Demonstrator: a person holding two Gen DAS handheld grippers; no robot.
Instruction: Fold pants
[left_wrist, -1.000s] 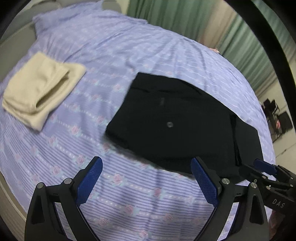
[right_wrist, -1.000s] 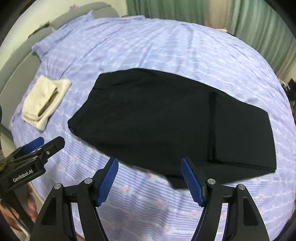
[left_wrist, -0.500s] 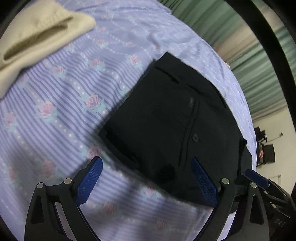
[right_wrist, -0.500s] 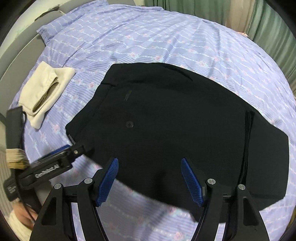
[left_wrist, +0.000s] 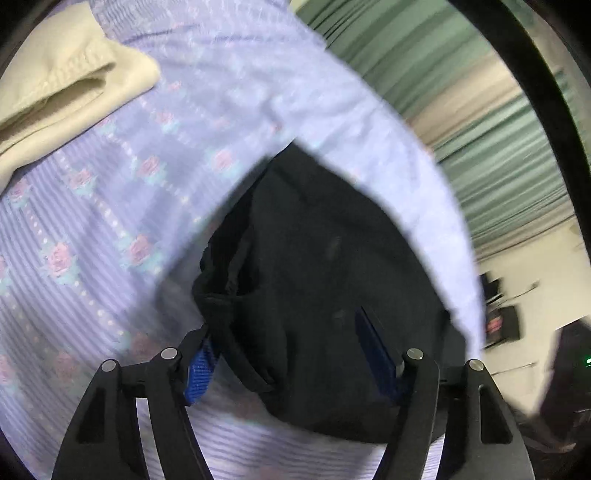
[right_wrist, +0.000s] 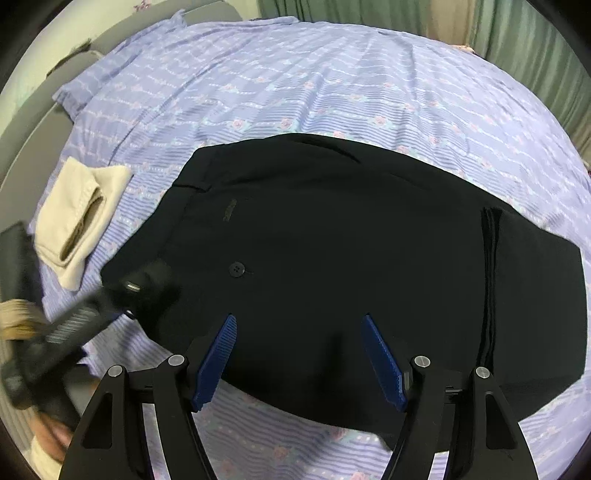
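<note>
Black pants (right_wrist: 332, 251) lie partly folded on the bed, waistband to the left, with the legs folded over at the right (right_wrist: 491, 288). My left gripper (left_wrist: 284, 354) is open and low over the near left waistband corner (left_wrist: 221, 295), its fingers either side of the bunched cloth. It also shows in the right wrist view (right_wrist: 147, 288), blurred, at that corner. My right gripper (right_wrist: 299, 354) is open, hovering over the pants' near edge.
The bed has a purple striped sheet with roses (right_wrist: 295, 85). A folded cream garment (right_wrist: 81, 218) lies left of the pants, also in the left wrist view (left_wrist: 62, 92). Green curtains (left_wrist: 461, 92) hang beyond the bed.
My left gripper has dropped and moved in onto the waistband corner, which now bunches between its fingers. My right gripper has moved closer over the pants' near edge.
</note>
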